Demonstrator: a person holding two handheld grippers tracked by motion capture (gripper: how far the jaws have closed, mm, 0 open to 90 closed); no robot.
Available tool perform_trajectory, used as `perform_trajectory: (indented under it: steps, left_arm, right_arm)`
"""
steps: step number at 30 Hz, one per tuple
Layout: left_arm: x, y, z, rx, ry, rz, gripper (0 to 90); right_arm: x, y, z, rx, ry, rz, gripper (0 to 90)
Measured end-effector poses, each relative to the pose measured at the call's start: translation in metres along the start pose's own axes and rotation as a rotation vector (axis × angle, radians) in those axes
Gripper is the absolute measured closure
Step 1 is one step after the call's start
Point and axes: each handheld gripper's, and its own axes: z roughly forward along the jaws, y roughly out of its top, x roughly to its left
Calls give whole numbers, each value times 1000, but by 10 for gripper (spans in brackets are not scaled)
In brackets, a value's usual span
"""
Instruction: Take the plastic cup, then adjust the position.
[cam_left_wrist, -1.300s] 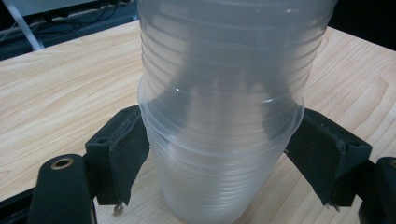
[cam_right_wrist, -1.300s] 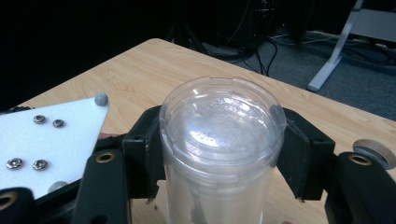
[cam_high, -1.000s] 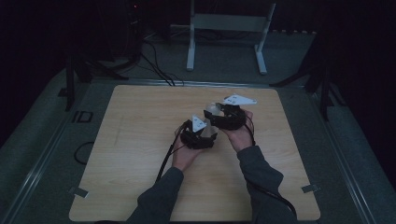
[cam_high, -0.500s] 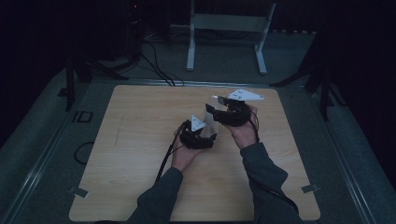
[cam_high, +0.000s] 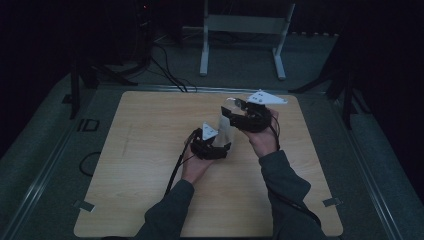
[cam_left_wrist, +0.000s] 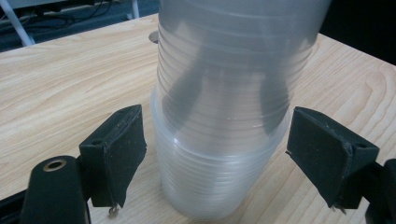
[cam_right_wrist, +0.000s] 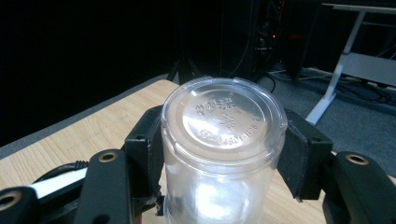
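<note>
A stack of clear ribbed plastic cups stands upside down on the wooden table (cam_high: 140, 150). My right gripper (cam_right_wrist: 223, 140) is shut on the top cup (cam_right_wrist: 224, 112), its embossed base facing up. That cup (cam_left_wrist: 233, 70) is tilted and partly drawn off the lower cup (cam_left_wrist: 215, 182). My left gripper (cam_left_wrist: 217, 121) straddles the lower cup; its jaws have just been opening, and a gap shows on each side of it. In the high view the right gripper (cam_high: 235, 112) holds the cup (cam_high: 223, 125) just above and behind the left gripper (cam_high: 212, 142).
A white metal stand (cam_high: 245, 25) and cables (cam_high: 165, 55) sit on the dark floor beyond the table's far edge. Bare wood stretches left of the hands. Tape tabs mark the near corners (cam_high: 82, 205).
My right gripper has risen and drifted slightly to the right with the top cup. The left hand has stayed in place.
</note>
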Motion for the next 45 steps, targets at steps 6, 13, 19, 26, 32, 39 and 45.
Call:
perform_trajectory:
  steps: [6, 13, 19, 26, 32, 39, 45]
  left_arm:
    - [0, -1, -3, 0, 5, 2, 192]
    - [-1, -1, -7, 0, 12, 0, 202]
    - [-2, 0, -11, -9, 13, 3, 204]
    - [-2, -1, -13, -9, 26, 1, 204]
    - [0, -1, -18, -19, 31, -5, 204]
    - [0, -2, -22, -23, 29, -6, 204]
    - [0, -5, -25, -23, 28, -5, 212]
  right_arm:
    - [3, 7, -5, -14, 3, -13, 401]
    - [2, 12, -11, -25, 1, -16, 401]
    - [0, 14, -15, -30, -1, -11, 401]
    - [-1, 14, -18, -34, -5, -15, 401]
    - [0, 17, -25, -50, -6, -22, 400]
    - [-2, 20, -34, -65, -14, -22, 400]
    - [-6, 18, -40, -63, -28, -24, 401]
